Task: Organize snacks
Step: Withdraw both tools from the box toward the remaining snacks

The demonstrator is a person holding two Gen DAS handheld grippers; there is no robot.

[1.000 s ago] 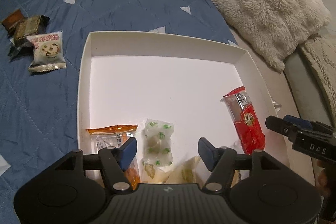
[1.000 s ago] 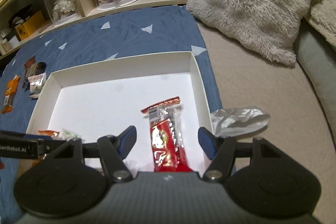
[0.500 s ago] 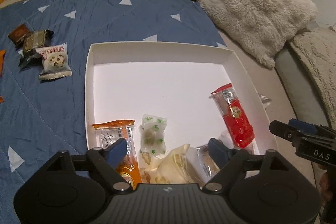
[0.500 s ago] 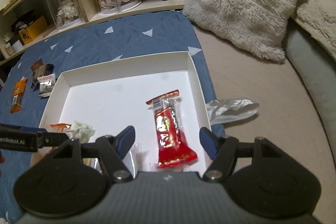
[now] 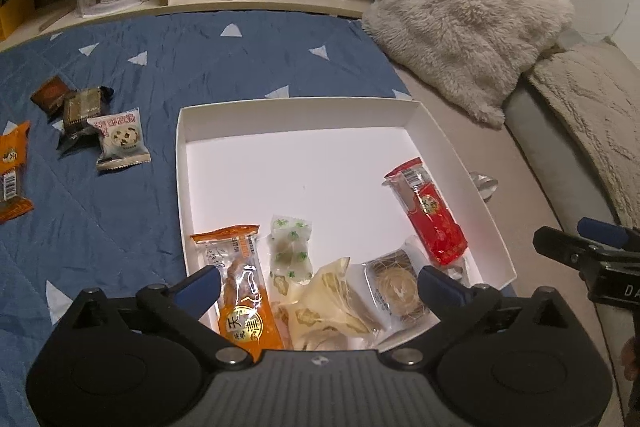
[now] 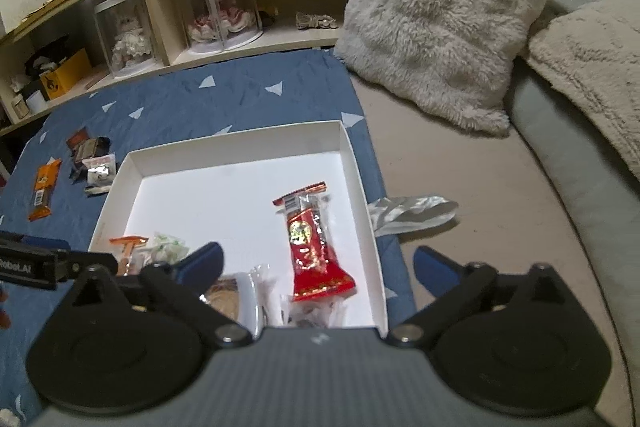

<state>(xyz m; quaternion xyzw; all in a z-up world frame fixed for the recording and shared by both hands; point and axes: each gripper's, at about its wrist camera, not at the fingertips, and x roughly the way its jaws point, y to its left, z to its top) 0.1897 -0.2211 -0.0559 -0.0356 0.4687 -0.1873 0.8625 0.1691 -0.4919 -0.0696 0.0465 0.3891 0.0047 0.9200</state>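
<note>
Both grippers are hanging empty over the near edge of the white box (image 5: 181, 163). Left gripper (image 5: 320, 285) is sitting with fingers spread wide, nothing between them; right gripper (image 6: 316, 265) likewise, fingers apart, gripping nothing.

Step in hand, my read: between picks. Box is partly loaded, loose snacks are waiting outside it.

Inside the box, all crowding its near side:
- orange packet (image 5: 242, 291) by the box's near-left corner
- green-and-white candy (image 5: 290, 253) just beside it
- cream wrapper (image 5: 332, 307) at the near edge
- round biscuit in clear wrap (image 5: 396, 285) next to that
- red packet (image 5: 430, 213) lying along the box's right wall

Far half of the box is bare.

Outside, left of the box on the blue quilt (image 5: 120, 227): cookie packet (image 5: 120, 139), two brown squares (image 5: 82, 107) touching it, an orange bar (image 5: 12, 171) further left. Silver wrapper (image 6: 412, 211) is lying just right of the box.

Next move, judging: left gripper is needing to swing left of the box to the cookie packet, drop low, close on its crimped edge. Flat packets on soft quilt, so fingers are likely snagging fabric.
</note>
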